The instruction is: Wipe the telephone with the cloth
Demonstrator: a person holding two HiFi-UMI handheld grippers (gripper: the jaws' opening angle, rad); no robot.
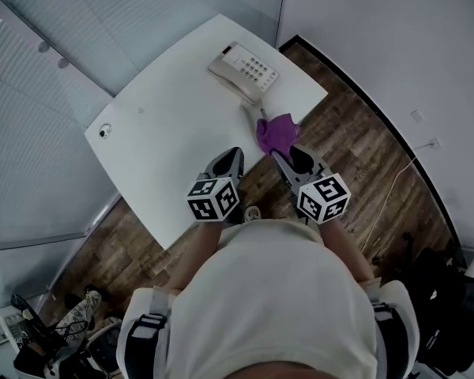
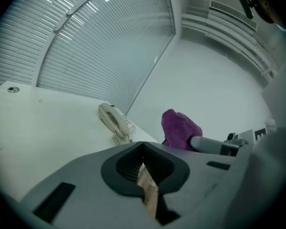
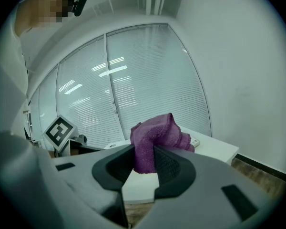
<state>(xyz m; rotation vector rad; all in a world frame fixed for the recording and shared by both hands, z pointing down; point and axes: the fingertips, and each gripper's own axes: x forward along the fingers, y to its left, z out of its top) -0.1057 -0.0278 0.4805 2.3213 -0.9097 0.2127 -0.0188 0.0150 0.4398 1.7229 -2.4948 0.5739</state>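
Right now your right tongs (image 1: 284, 155) are clenched on the purple cloth (image 1: 277, 133). In the right gripper view a fold of it is pinched between the two dark pads, and the rest bunches up past the tips. You hold it in the air, off the counter (image 1: 166, 144). In the head view it hangs over the counter's near edge, with wood floor (image 1: 355, 156) under part of it.

Your left tongs (image 1: 235, 155) are clenched too, but on nothing. In the left gripper view the tips meet, and only a sliver of floor shows through the slot behind them. They sit just beside the right tongs, at their 9 o'clock. Both pairs point the same way, toward the far end of the counter.

The telephone (image 1: 243, 71) stands on the white counter near its far corner, at about 11 o'clock from the cloth and 12 o'clock from the left tongs. It is cream, with the handset on its cradle and the keypad facing up. Its cord (image 1: 251, 109) trails from the phone toward the cloth. Cloth and phone are near each other but apart, and neither pair of tongs touches the phone.

A small round cap (image 1: 105, 130) is set in the counter at about 9 o'clock from the left tongs, near the edge by the window blinds (image 1: 55, 69).
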